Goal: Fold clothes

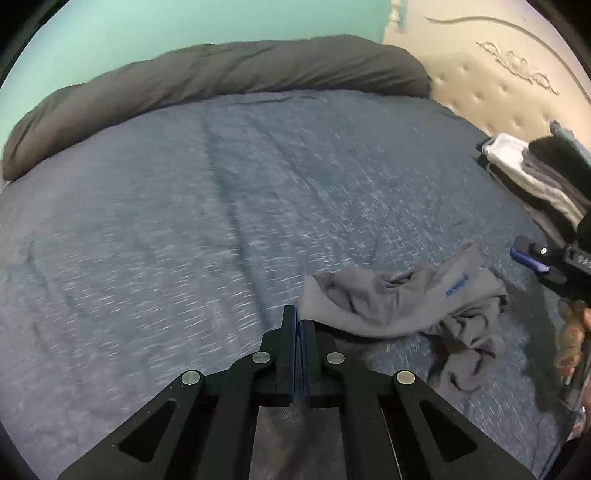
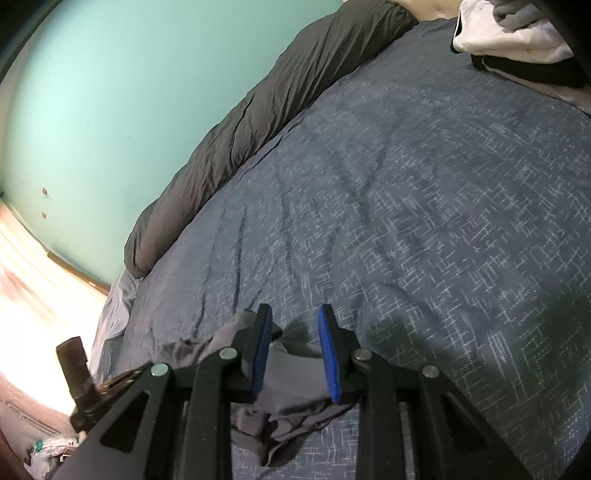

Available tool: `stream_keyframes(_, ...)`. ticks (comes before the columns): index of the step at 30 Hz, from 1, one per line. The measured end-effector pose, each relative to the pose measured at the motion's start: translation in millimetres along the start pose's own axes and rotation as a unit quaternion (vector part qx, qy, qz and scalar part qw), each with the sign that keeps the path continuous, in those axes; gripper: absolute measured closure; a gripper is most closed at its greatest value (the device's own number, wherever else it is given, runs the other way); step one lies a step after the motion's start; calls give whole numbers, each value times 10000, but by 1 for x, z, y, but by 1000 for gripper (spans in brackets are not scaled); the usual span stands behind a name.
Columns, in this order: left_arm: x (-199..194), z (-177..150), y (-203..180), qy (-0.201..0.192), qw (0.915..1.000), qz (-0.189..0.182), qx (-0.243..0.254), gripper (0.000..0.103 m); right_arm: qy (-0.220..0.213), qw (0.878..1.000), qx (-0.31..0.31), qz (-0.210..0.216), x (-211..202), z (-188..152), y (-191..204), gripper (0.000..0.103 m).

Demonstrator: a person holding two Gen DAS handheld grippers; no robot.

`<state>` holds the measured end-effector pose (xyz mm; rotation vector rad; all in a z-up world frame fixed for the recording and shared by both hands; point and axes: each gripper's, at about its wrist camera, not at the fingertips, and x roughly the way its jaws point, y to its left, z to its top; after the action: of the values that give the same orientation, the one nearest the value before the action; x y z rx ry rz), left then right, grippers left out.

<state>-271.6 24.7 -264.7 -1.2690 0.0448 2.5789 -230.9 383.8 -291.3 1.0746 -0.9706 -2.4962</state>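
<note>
Your left tongs (image 1: 298,325) are pinched tight together, and the edge of the grey garment (image 1: 402,306) sits right at their tips; whether the cloth is actually caught between the pads, you can't tell from here. The garment lies crumpled on the blue patterned bedspread (image 1: 221,206), close in front of you, blue lettering showing on one fold. Your right tongs (image 2: 293,354) stand partly apart, blue pads facing each other, hovering over the same grey cloth with nothing pinched between them. Further off to the right, a stack of folded clothes (image 1: 535,173) sits near the cream tufted headboard (image 1: 498,81). At the far edge, a dark rolled duvet (image 1: 207,85) runs along the teal wall (image 1: 184,22).
</note>
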Motion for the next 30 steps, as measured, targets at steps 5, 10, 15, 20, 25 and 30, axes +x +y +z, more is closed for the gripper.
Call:
stream_keyframes(5,-39,-6,19,-103,9996,196,-193,102,86,10000,6,-5,-3,0,-3,60)
stream_keyframes(10,-69,-21,32,-170,9987,343,-344,101,345,9994,50,-24,6,-9,-6,60)
stream_keyframes(15,-85,-41,48,-235,9969,428,-617,101,579,9983,42,88,23,-17,4,60)
stream_keyframes(20,-92,-62,64,-344,9940,446,-933,101,674,9977,-48,12,34,-20,13,60)
stream_keyframes(25,-82,-81,73,-446,9920,392,-1118,101,820,9963,-234,-96,46,-26,17,60)
stream_keyframes(30,-69,-98,80,-641,9878,346,-1374,101,820,9962,-293,63,53,-28,23,60)
